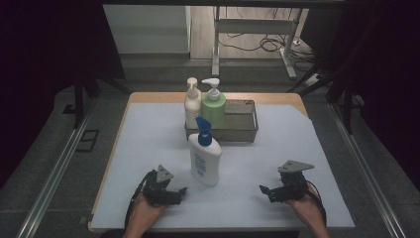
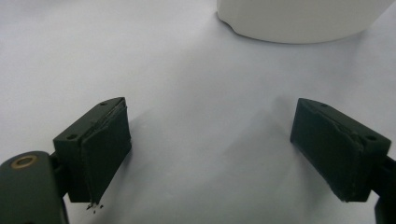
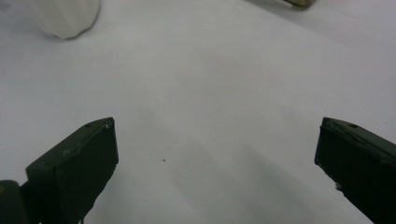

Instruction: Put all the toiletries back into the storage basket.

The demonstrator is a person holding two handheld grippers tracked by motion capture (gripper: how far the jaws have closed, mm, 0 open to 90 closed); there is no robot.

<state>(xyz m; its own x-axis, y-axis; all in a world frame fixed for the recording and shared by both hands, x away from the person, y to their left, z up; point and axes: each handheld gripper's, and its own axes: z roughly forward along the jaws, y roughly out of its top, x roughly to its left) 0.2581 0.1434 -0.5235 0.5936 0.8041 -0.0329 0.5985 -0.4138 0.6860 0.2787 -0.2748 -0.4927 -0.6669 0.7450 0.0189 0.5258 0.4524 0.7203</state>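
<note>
White pump bottle [image 1: 205, 159], blue pump head, blue-printed label on front; upright on the white table cover [image 1: 277, 163], near centre, just in front of the tray; base also seen at top of left gripper view [image 2: 299, 21] and at top left of right gripper view [image 3: 65, 16].
Metal mesh tray [image 1: 242, 124], rectangular, at rear centre of cover; holds two upright bottles at its left end: cream bottle with cream pump [image 1: 192, 103], green bottle with white pump [image 1: 214, 105], side by side.
Left gripper [image 1: 179, 191], held in left hand [image 1: 143, 210], low over cover, left of white bottle, apart from it; jaws spread wide, nothing between.
Right gripper [image 1: 264, 190], held in right hand [image 1: 307, 208], low over cover, well right of bottle; jaws spread wide, nothing between.
</note>
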